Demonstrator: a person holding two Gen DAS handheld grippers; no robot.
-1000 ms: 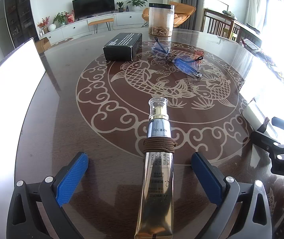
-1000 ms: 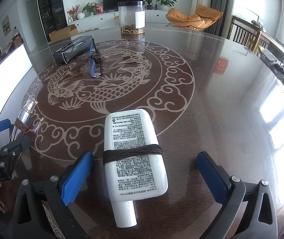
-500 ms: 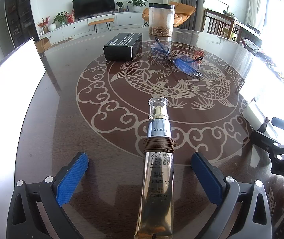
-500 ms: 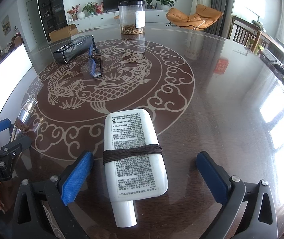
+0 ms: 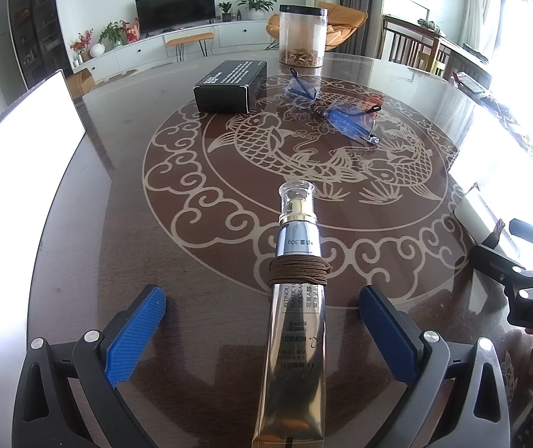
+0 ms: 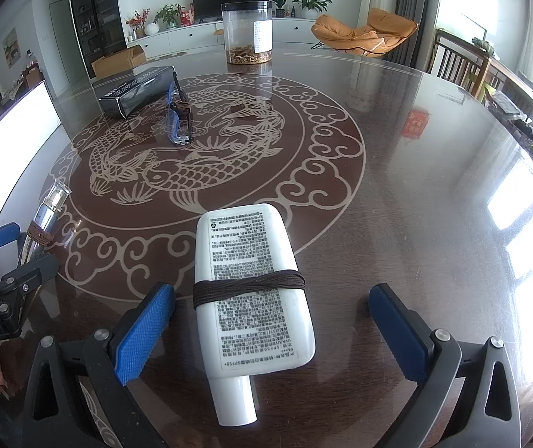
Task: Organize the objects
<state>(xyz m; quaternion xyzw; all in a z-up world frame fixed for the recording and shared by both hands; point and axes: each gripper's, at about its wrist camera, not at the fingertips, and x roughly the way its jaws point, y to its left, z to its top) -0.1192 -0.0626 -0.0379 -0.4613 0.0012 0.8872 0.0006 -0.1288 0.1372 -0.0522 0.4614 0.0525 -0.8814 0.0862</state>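
Observation:
A gold and silver cream tube with a brown cord wound around it lies flat on the dark round table, cap pointing away. My left gripper is open, its blue pads on either side of the tube without touching it. A white flat bottle, also bound with brown cord, lies cap toward me between the open pads of my right gripper. The tube also shows at the left of the right wrist view. Blue glasses lie farther back on the fish pattern.
A black box and a clear jar with a black lid stand at the far side of the table; both also show in the right wrist view, box and jar. Chairs stand beyond the right rim.

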